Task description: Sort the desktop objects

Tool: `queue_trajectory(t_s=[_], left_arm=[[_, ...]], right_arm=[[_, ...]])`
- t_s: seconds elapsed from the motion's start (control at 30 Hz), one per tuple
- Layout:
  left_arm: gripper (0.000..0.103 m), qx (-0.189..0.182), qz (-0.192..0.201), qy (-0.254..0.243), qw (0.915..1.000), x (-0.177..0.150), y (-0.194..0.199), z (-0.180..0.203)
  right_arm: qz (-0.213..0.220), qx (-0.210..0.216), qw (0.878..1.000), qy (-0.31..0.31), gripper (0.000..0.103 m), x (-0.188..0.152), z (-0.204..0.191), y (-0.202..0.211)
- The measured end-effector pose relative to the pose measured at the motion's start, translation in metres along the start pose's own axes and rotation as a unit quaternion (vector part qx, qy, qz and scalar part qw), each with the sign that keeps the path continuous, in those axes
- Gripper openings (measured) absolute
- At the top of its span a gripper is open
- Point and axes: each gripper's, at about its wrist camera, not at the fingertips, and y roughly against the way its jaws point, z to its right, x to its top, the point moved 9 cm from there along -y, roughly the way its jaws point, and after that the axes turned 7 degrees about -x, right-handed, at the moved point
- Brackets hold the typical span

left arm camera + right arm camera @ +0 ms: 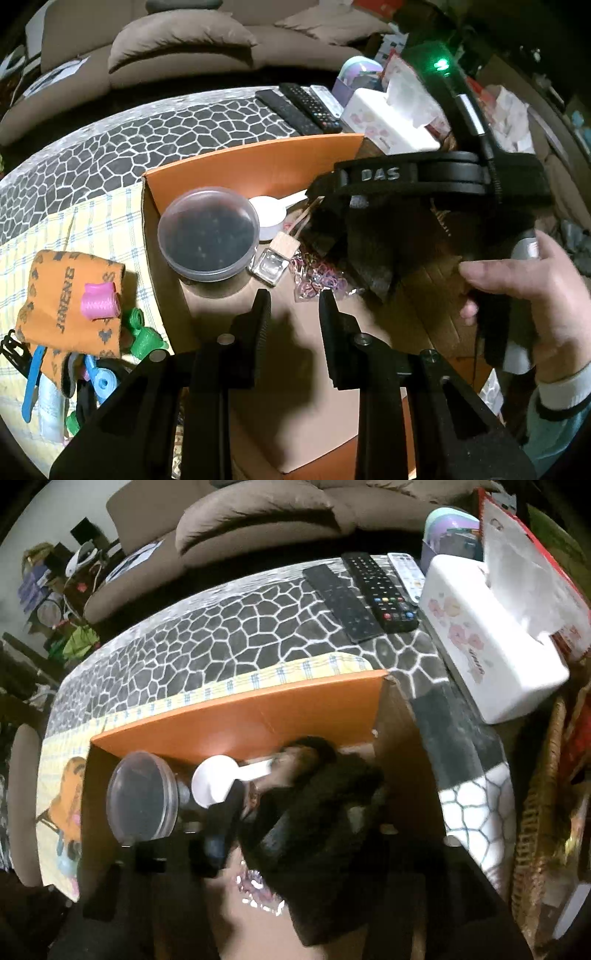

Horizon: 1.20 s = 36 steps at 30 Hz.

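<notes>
Setting: living room, brown sofa (177, 40) behind a table (110, 147) with a grey pebble-pattern top; a yellow checked cloth (96, 229) covers its near left part.

Box: orange cardboard box (258, 166) standing open on the cloth, taking the sorted things.

Left gripper (293, 306): over the box's near edge, jaws narrowly parted, nothing between them.

Right gripper (303, 849): low inside the box at its right side, gripping a dark fuzzy cloth item (325, 794); the fingers are in shadow, so the exact hold is hard to read. A hand (535, 295) holds its handle.

Already in the box: lidded round tub (208, 232) in the far left corner, white scoop (271, 216), small glass bottle with wooden cap (271, 258), bag of coloured elastic bands (317, 277).

Still to sort: orange sock (70, 295), pink roller (99, 301), green rollers (144, 332), blue pieces, all on the cloth left of the box.

Handling, judged: the sock is limp and light, best pinched at a folded edge; the rollers are light and may roll, so take them across the barrel.

Obstacles: the pink roller lies on the sock; the box's left wall stands between pile and box; remotes (369, 590) and tissue box (491, 638) at the far right edge lie well apart.
</notes>
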Motion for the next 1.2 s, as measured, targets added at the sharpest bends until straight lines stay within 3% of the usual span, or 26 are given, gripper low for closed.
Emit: queue_trajectory(t_s=[0.2, 0.27, 0.33, 0.77, 0.97, 1.07, 1.2], left_arm=[[0.028, -0.001, 0.003, -0.003, 1.0000, -0.002, 0.011, 0.007], [0.032, 0.000, 0.004, -0.004, 1.0000, -0.003, 0.017, 0.009], [0.033, 0.002, 0.006, -0.003, 1.0000, -0.005, 0.024, 0.010], [0.053, 0.049, 0.022, 0.001, 0.9986, -0.031, 0.077, 0.010], [0.055, 0.072, 0.032, 0.008, 0.9969, -0.039, 0.104, 0.001], [0.062, 0.082, 0.036, 0.012, 0.9959, -0.043, 0.115, -0.004], [0.082, 0.086, 0.050, 0.018, 0.9949, -0.049, 0.134, -0.008]], right_arm=[[-0.010, -0.010, 1.000, 0.015, 0.081, -0.006, 0.002, 0.027], [-0.024, 0.011, 0.999, 0.020, 0.083, -0.012, -0.002, 0.036], [-0.037, 0.014, 0.999, 0.020, 0.083, -0.019, -0.003, 0.044], [0.006, 0.003, 1.000, 0.029, 0.083, -0.055, -0.016, 0.109], [0.016, -0.010, 0.999, 0.049, 0.083, -0.074, -0.026, 0.123], [0.019, -0.008, 0.998, 0.057, 0.083, -0.082, -0.032, 0.132], [0.024, -0.008, 0.998, 0.062, 0.083, -0.091, -0.035, 0.144]])
